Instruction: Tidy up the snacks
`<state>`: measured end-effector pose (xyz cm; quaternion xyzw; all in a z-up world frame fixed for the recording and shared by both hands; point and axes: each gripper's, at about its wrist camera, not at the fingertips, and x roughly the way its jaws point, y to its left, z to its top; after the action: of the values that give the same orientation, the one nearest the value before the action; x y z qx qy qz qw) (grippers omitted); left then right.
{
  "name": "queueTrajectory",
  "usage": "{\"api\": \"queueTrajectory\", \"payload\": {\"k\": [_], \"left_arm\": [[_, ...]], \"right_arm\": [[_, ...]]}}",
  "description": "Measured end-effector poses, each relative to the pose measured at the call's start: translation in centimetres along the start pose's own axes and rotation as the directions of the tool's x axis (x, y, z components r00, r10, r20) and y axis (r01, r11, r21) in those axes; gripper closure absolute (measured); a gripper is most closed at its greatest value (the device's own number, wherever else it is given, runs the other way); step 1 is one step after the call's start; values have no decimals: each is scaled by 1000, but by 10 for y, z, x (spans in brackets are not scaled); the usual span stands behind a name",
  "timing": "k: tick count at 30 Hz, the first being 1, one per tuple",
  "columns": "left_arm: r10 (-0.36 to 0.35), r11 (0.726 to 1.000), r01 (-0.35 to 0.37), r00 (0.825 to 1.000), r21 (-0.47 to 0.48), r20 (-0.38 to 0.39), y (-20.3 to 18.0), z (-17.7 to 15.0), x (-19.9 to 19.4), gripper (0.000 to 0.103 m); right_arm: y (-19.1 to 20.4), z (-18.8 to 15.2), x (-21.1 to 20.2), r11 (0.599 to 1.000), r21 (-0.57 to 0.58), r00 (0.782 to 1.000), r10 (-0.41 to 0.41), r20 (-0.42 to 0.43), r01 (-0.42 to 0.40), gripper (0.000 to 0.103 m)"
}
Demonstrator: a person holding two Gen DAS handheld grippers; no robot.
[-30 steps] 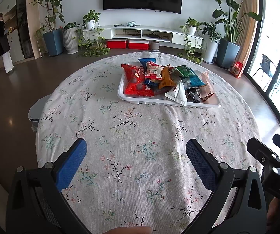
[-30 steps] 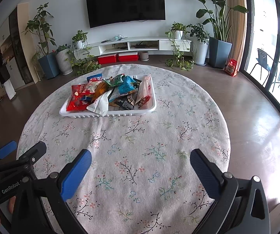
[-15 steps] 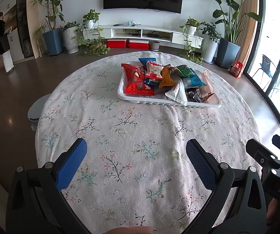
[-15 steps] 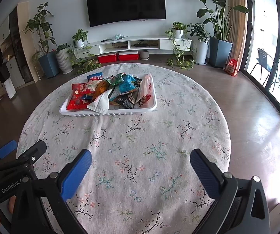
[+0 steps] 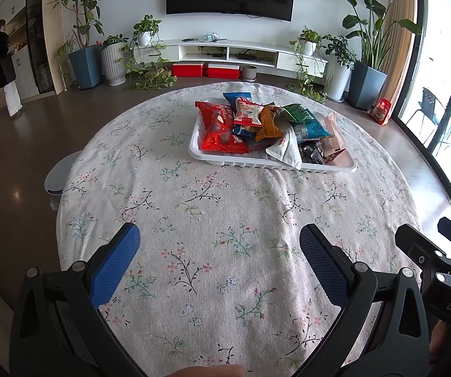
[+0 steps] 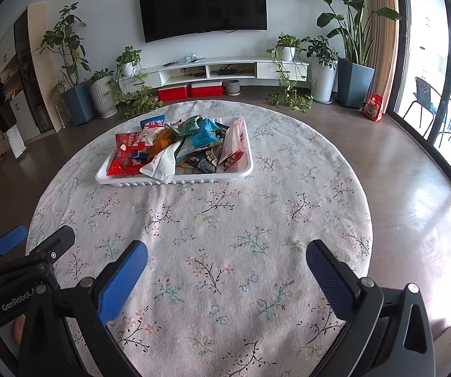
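Note:
A white tray (image 5: 213, 158) (image 6: 194, 179) on the far half of the round table holds a heap of several snack packets: a red bag (image 5: 219, 128) (image 6: 123, 157) at its left, a white pouch (image 5: 286, 150) (image 6: 162, 165) at its front, teal and green bags (image 5: 307, 122) (image 6: 200, 133) behind, and a pale pink packet (image 5: 334, 135) (image 6: 233, 139) at its right. My left gripper (image 5: 219, 245) hangs open over the near tablecloth, nothing between its blue pads. My right gripper (image 6: 225, 257) is open too, beside it on the right, equally far from the tray.
The table wears a floral cloth (image 5: 209, 220) reaching its round edge. A grey stool (image 5: 57, 176) stands at the left edge. Potted plants, a TV console (image 6: 213, 69) and red boxes line the far wall. A person (image 5: 3, 62) stands far left. Glass doors are on the right.
Both grippers have crept slightly forward toward the tray; they stay open. The snacks have not moved.

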<state>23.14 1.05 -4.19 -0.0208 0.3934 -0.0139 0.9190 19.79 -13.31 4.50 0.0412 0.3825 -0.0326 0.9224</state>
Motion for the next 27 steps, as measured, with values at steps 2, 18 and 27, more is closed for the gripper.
{"api": "queueTrajectory", "payload": {"k": [2,18,27], "left_arm": [[0,1000,0,1000,-1,0,0,0,0,0],[0,1000,0,1000,-1,-2,0,0,0,0],[0,1000,0,1000,0,-3,-1,-3,1,0]], "right_arm": [[0,0,0,1000,1,1000,0,0,0,0],[0,1,-1,1000,0,1000,1,-2,-1,0],[0,1,-2,1000,1,1000,0,-2,0,0]]}}
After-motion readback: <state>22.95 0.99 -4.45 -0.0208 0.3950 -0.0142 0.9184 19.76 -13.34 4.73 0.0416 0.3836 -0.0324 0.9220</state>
